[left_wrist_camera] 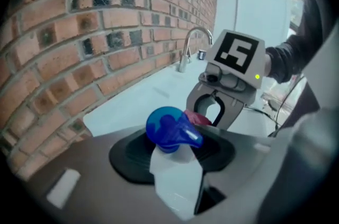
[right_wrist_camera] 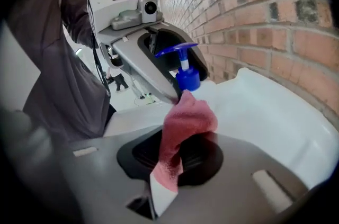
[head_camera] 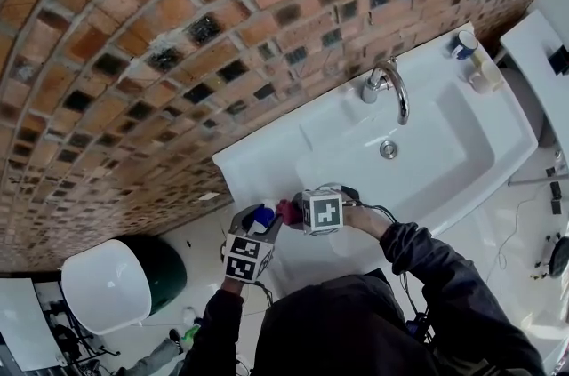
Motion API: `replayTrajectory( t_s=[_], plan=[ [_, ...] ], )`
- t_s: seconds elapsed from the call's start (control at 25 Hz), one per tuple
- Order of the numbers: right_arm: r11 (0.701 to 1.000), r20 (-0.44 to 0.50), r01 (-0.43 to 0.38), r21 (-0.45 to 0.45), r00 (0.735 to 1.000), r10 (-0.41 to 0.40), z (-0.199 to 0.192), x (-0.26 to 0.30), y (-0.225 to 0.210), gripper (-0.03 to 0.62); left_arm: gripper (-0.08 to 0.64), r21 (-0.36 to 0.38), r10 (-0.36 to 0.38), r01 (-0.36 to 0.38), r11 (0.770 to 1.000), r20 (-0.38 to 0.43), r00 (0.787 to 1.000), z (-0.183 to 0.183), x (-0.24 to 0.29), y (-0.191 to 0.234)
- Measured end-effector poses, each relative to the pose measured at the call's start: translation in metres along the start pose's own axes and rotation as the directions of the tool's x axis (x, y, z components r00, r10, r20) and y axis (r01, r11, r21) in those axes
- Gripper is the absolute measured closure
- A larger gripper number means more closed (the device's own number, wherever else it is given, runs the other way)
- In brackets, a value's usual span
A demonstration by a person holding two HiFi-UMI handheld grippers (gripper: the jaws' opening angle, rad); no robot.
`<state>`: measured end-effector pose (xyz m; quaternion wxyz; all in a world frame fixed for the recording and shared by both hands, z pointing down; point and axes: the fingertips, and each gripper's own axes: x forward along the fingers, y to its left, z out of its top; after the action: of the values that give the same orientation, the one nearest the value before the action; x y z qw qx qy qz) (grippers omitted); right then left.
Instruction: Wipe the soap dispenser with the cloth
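The soap dispenser [head_camera: 261, 219], a white bottle with a blue pump head [left_wrist_camera: 170, 130], is off the counter at the sink's front left corner, with my left gripper [head_camera: 257, 228] shut on its body [left_wrist_camera: 177, 175]. In the right gripper view its blue pump [right_wrist_camera: 183, 66] stands upright just beyond the cloth. My right gripper [head_camera: 296, 211] is shut on a pink cloth [right_wrist_camera: 183, 127], which sticks up from its jaws. The cloth [left_wrist_camera: 199, 118] sits right beside the pump head; I cannot tell whether they touch. The two grippers face each other closely.
A white sink [head_camera: 462, 179] with a chrome faucet [head_camera: 389, 86] and drain [head_camera: 388, 149] lies along the brick wall [head_camera: 133, 28]. A blue-rimmed cup [head_camera: 463, 43] stands at the far corner. A white round lid on a dark green bin [head_camera: 111, 284] is on the floor left.
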<state>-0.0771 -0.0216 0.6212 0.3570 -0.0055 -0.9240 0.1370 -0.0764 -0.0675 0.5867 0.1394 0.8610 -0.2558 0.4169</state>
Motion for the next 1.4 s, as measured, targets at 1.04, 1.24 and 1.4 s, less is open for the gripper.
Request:
replayTrajectory(
  t_s=[1.04,1.24,1.4],
  plan=[
    [0.610,0.404,-0.269,0.745,0.910,-0.092,-0.015,0.011,-0.054,0.531,0.380,0.084,-0.060,0.063,0.994,-0.030,0.998,-0.002,-0.001,-0.005],
    [0.775,0.069,0.111,0.622,0.978,-0.195,-0.046,0.034,-0.057,0.531,0.378,0.074,-0.051,0.051,0.996,-0.012,0.999,-0.001,0.000,-0.006],
    [0.794,0.097,0.140,0.591,0.965,-0.243,-0.039,0.025,-0.056,0.531,0.377,0.037,-0.018,0.018,0.999,0.023,1.000,-0.001,0.001,0.000]
  ],
)
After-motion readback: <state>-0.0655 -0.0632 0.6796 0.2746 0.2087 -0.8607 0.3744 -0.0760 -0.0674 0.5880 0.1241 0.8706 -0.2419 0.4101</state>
